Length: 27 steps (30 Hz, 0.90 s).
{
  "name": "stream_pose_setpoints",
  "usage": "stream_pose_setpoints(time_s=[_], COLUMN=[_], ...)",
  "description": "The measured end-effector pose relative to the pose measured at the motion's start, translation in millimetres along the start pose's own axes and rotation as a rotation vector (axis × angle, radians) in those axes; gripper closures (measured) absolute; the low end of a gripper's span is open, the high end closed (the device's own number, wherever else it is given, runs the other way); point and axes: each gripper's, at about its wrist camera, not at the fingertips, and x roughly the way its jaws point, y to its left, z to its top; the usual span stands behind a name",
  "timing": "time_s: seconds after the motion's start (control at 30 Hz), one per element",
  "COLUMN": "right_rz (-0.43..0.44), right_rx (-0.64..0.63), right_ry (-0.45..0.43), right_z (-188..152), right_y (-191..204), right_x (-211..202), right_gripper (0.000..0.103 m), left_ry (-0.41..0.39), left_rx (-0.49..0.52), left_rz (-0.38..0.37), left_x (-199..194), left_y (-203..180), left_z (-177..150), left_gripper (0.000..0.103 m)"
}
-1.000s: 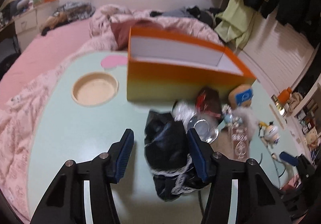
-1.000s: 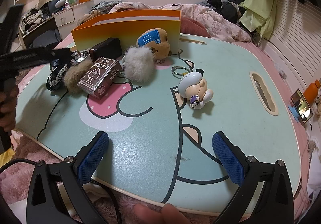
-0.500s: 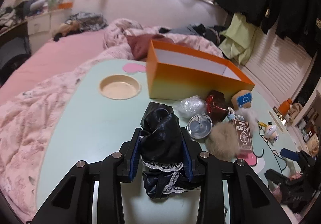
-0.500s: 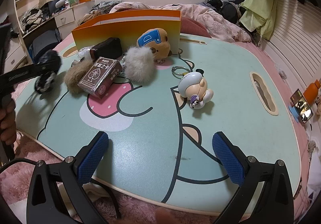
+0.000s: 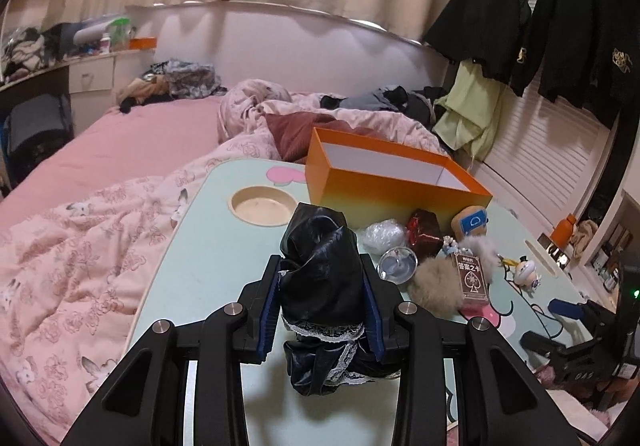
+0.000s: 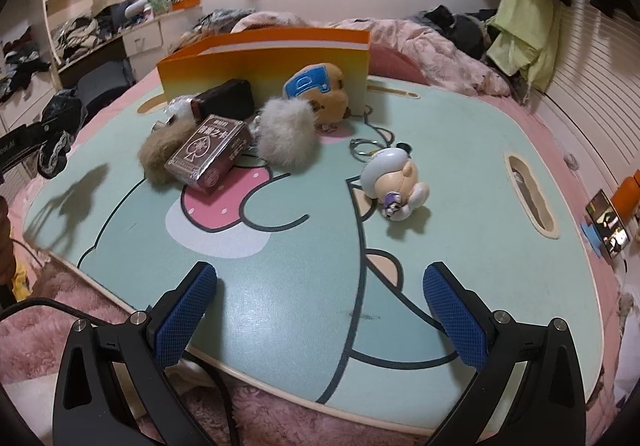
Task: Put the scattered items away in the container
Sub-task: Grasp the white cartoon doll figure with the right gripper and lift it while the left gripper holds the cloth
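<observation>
My left gripper (image 5: 322,306) is shut on a black satin bundle with white lace trim (image 5: 320,278), held above the mint-green table (image 5: 208,258). Beyond it stands the open orange box (image 5: 384,186), nothing visible inside. At the box's near wall lie a clear plastic wad (image 5: 380,236), a dark red pouch (image 5: 424,232), a tan plush (image 5: 470,222), a round shiny lid (image 5: 398,264), two fur pom-poms (image 6: 286,134) and a brown card box (image 6: 210,152). A small white figure keychain (image 6: 394,178) lies apart. My right gripper (image 6: 320,306) hangs open over the table's near edge, holding nothing.
The table (image 6: 460,150) rests on a pink bed (image 5: 120,142) with rumpled quilts (image 5: 68,246). A round cup recess (image 5: 262,204) and a slot (image 6: 530,194) are cut into the top. A phone on a blue stand (image 6: 606,224) sits at the right. Clothes hang on the wall (image 5: 500,34).
My left gripper closed on the black bundle, lifted it off the table and drew back from the clutter. The right gripper stayed where it was.
</observation>
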Motion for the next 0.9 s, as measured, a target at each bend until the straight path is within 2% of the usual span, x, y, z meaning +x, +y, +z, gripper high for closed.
stream_pose_setpoints(time_s=[0.07, 0.13, 0.27, 0.3, 0.43, 0.57, 0.63, 0.67, 0.9], right_rz=[0.013, 0.024, -0.025, -0.038, -0.059, -0.062, -0.071, -0.084, -0.024], right_rx=[0.03, 0.062, 0.097, 0.106, 0.136, 0.113, 0.088, 0.066, 0.022], right_ry=[-0.018, -0.06, -0.103, -0.098, -0.035, 0.024, 0.051, 0.042, -0.006], right_z=[1, 7, 34, 42, 63, 64, 59, 56, 46], right_y=[-6, -13, -24, -27, -36, -33, -30, -27, -14], right_x=[-3, -10, -10, -7, 16, 34, 42, 41, 26], right_gripper=[0.001, 0.006, 0.008, 0.009, 0.026, 0.031, 0.055, 0.059, 0.06], left_ry=[0.004, 0.009, 0.01, 0.009, 0.008, 0.007, 0.009, 0.012, 0.019], left_rx=[-0.002, -0.003, 0.003, 0.004, 0.001, 0.003, 0.005, 0.006, 0.025], left_rz=[-0.004, -0.008, -0.013, -0.014, -0.016, -0.013, -0.013, -0.013, -0.033], left_x=[1, 2, 2, 1, 1, 1, 1, 2, 5], left_y=[0, 0, -1, -1, -1, -2, -2, -3, -13], left_z=[-1, -2, -3, -3, -3, -3, -3, -4, 0], left_gripper=[0.068, 0.068, 0.068, 0.068, 0.068, 0.068, 0.068, 0.068, 0.068])
